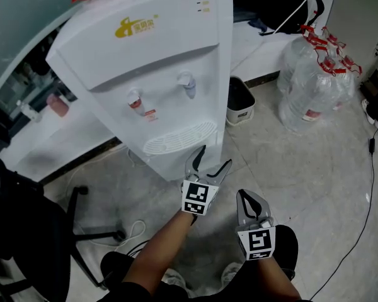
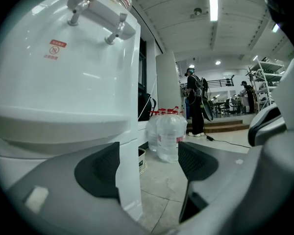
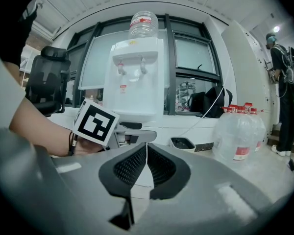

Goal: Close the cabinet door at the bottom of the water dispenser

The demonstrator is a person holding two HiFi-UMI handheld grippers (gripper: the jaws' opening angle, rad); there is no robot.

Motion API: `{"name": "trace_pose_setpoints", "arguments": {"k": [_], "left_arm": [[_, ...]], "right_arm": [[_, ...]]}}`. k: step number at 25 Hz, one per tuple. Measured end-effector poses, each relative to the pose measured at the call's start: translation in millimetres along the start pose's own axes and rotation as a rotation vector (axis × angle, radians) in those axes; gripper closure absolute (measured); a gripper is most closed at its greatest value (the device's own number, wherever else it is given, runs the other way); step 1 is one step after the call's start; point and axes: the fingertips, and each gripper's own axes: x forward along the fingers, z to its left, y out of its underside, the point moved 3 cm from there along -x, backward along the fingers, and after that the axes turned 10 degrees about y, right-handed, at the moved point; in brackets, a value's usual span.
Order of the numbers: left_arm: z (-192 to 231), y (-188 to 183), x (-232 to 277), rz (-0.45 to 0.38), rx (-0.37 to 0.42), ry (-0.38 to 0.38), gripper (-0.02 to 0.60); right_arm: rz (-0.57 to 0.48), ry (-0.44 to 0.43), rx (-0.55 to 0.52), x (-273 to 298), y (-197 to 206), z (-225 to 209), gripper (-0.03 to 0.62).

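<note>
The white water dispenser (image 1: 151, 74) stands on the floor, with two taps above a drip grille (image 1: 179, 137). In the head view its lower front is hidden under that overhang, so the cabinet door does not show. My left gripper (image 1: 214, 158) is open and reaches in just below the grille. In the left gripper view a white upright edge of the lower body (image 2: 129, 180) stands between the open jaws (image 2: 149, 165), touching neither pad. I cannot tell whether it is the door's edge. My right gripper (image 1: 244, 197) hangs back to the right, shut on nothing (image 3: 146, 148).
Several large water bottles (image 1: 315, 87) stand at the right, and a small white bin (image 1: 239, 100) sits beside the dispenser. A black office chair (image 1: 25, 231) is at the left. A black cable (image 1: 368, 187) runs over the tiled floor. A person (image 2: 195, 104) stands far off.
</note>
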Motion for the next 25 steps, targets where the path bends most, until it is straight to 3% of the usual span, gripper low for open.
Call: {"name": "trace_pose_setpoints", "arguments": {"k": [5, 11, 14, 16, 17, 25], "left_arm": [[-21.2, -14.6, -35.7, -0.047, -0.057, 0.003, 0.225], [-38.6, -31.0, -81.3, -0.088, -0.059, 0.002, 0.337], [-47.1, -48.2, -94.8, -0.109, -0.024, -0.012, 0.429], [-46.4, -63.8, -105.7, -0.13, -0.028, -0.031, 0.527], [-44.6, -71.4, -111.9, -0.13, -0.036, -0.039, 0.562], [-46.5, -180.8, -173.4, -0.07, -0.085, -0.051, 0.566]], "right_arm": [[-0.028, 0.014, -0.039, -1.2, -7.9, 3.8, 0.582], [-0.085, 0.031, -0.034, -0.6, -24.7, 12.2, 0.583], [-0.105, 0.064, -0.011, -4.0, -36.6, 11.1, 0.587], [-0.107, 0.072, -0.001, -7.8, -49.8, 13.4, 0.589], [-0.108, 0.069, -0.001, -9.9, -60.8, 15.9, 0.589], [-0.103, 0.026, -0.009, -45.2, -211.5, 19.6, 0.59]]}}
